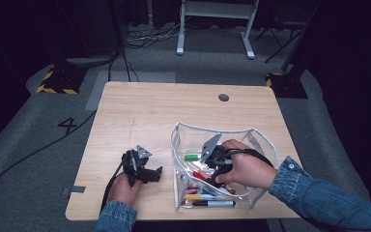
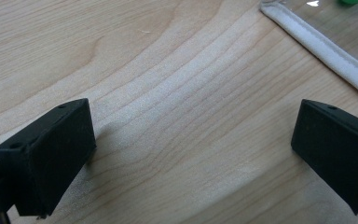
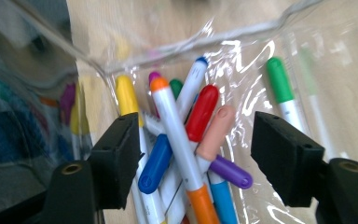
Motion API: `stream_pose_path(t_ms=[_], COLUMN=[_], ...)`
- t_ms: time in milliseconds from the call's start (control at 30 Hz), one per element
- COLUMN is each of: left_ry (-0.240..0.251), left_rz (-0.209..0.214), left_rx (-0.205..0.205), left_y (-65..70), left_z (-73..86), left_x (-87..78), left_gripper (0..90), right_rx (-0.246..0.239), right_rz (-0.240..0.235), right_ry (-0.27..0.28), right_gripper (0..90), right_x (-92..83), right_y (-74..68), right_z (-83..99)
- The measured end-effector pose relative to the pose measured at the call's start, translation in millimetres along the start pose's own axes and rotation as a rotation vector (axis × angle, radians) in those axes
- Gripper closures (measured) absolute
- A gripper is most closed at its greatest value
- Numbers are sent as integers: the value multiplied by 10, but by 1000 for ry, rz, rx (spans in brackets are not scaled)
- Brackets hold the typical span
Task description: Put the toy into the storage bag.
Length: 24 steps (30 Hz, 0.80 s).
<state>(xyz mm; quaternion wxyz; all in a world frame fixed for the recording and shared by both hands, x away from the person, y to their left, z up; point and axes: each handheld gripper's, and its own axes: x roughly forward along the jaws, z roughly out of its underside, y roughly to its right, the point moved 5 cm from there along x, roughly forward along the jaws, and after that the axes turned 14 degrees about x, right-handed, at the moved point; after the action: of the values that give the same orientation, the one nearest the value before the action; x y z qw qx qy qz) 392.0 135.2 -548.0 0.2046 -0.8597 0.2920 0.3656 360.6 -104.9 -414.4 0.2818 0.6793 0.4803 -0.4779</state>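
Note:
A clear plastic pouch (image 1: 177, 145) stands open on the wooden table (image 1: 140, 111), near its front right. Several markers (image 1: 207, 197) lie piled inside it. My right gripper (image 3: 198, 126) is down in the pouch (image 3: 242, 51), jaws open just above the pile. An orange marker (image 3: 177, 135), a red cap (image 3: 202, 112) and a peach cap (image 3: 214, 130) lie between the jaws, none pinched. A green marker (image 3: 279, 84) lies apart from them. My left gripper (image 1: 153, 175) rests on the table left of the pouch, open and empty (image 2: 193, 121), with bare wood between its jaws.
The pouch's white zipper edge (image 2: 321, 46) runs just past the left gripper's jaws. A round cable hole (image 1: 223, 97) sits at the table's far edge. Beyond the table are floor cables (image 1: 145, 36), white desk legs (image 1: 179, 29) and striped stand bases (image 1: 58, 79).

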Motion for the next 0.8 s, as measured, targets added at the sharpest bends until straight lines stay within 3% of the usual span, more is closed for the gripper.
stream_pose_path(t_ms=[200,333,400,433,500,567,700,733,800], left_ry=[0,-1,0,0,1,1,1,1,2], left_rz=[0,0,1,1,1,1,1,1,0], left_rx=[1,0,1,1,2,2,2,1,2], left_y=[0,0,-1,-1,-2,-1,-1,-1,-2], left_z=[0,0,-1,-1,-1,-2,-3,-4,-4], left_x=[0,-1,0,0,1,3,3,4,4], left_gripper=[0,0,0,0,0,0,0,0,0], right_rx=[37,98,150,150,229,270,319,357,387], right_rz=[30,70,91,91,123,146,182,205,219], right_ry=[108,203,266,266,332,371,400,416,429], right_gripper=[300,295,298,298,313,320,321,322,322], right_x=[-344,-638,-823,-823,-1049,-1194,-1367,-1468,-1539], right_y=[77,193,282,282,406,493,617,699,761], right_z=[-22,15,71,71,192,305,499,648,773])
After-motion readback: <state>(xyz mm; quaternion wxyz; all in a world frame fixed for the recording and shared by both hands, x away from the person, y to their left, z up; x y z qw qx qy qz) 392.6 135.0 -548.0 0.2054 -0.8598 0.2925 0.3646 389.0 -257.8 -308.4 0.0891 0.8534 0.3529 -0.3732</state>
